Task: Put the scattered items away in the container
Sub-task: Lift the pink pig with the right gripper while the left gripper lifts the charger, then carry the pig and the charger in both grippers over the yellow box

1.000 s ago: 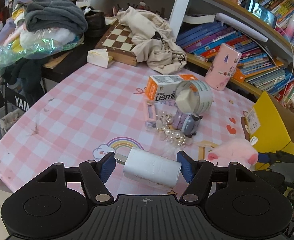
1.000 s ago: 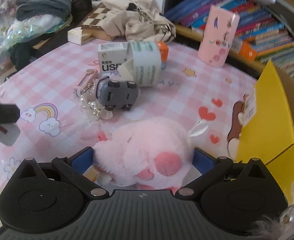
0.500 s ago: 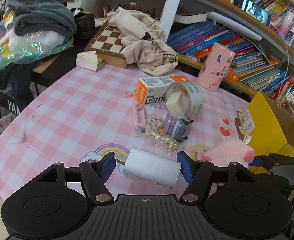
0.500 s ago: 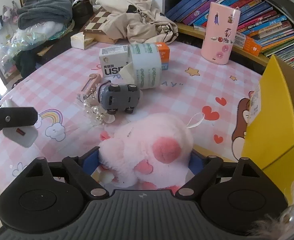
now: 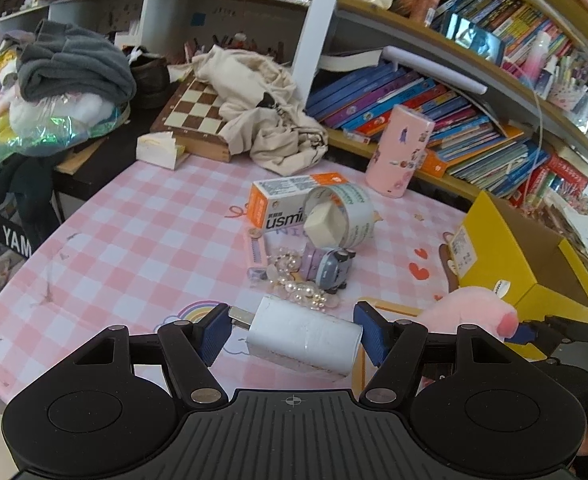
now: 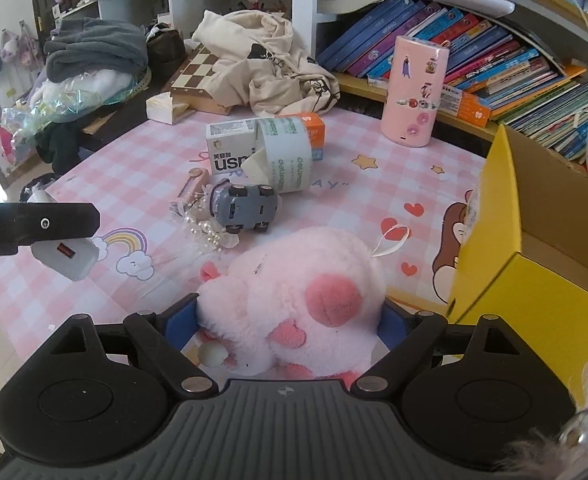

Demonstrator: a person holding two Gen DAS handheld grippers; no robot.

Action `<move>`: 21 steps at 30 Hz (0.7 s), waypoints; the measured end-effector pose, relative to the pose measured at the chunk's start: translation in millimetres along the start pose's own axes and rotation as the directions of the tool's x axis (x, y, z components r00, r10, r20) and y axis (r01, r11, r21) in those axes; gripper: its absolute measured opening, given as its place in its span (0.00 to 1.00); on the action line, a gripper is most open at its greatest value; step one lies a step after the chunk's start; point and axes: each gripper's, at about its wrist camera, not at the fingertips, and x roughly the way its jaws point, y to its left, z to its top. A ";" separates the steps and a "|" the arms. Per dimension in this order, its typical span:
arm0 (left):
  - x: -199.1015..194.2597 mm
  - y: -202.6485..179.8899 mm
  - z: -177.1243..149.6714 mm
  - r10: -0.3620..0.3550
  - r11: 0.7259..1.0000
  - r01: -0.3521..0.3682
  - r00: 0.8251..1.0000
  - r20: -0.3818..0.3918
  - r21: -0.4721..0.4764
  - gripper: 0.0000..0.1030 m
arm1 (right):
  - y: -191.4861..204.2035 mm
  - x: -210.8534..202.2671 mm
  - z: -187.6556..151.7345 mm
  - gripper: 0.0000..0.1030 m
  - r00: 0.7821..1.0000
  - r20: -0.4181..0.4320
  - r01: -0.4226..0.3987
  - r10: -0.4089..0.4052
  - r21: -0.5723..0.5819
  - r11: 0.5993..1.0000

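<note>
both grippers hold items above the tabletop (image 5: 142, 248)
left gripper (image 5: 292, 330) clamps the white charger (image 5: 303, 336); right gripper (image 6: 286, 320) squeezes the pink plush toy (image 6: 294, 292) beside the yellow box (image 6: 489, 240).

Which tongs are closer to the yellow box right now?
Right. The right tongs, shut on the pink plush toy, sit just beside the yellow box. The left tongs, holding the white charger, are farther off, beyond the plush.

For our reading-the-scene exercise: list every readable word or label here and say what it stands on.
"usmi", cut off by the tape roll: on the carton.
"YAM", cut off: on a dark thing beside the table.
"AY": on the tablecloth.
Tape roll print, yellow box sticker, book spines: too small or blurred.
</note>
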 end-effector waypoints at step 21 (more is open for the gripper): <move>-58.0 3.4 -25.5 -0.061 0.997 0.059 0.996 0.059 0.050 0.65 | 32.1 -58.1 -37.5 0.87 0.996 0.068 0.061 -0.063 0.033 0.998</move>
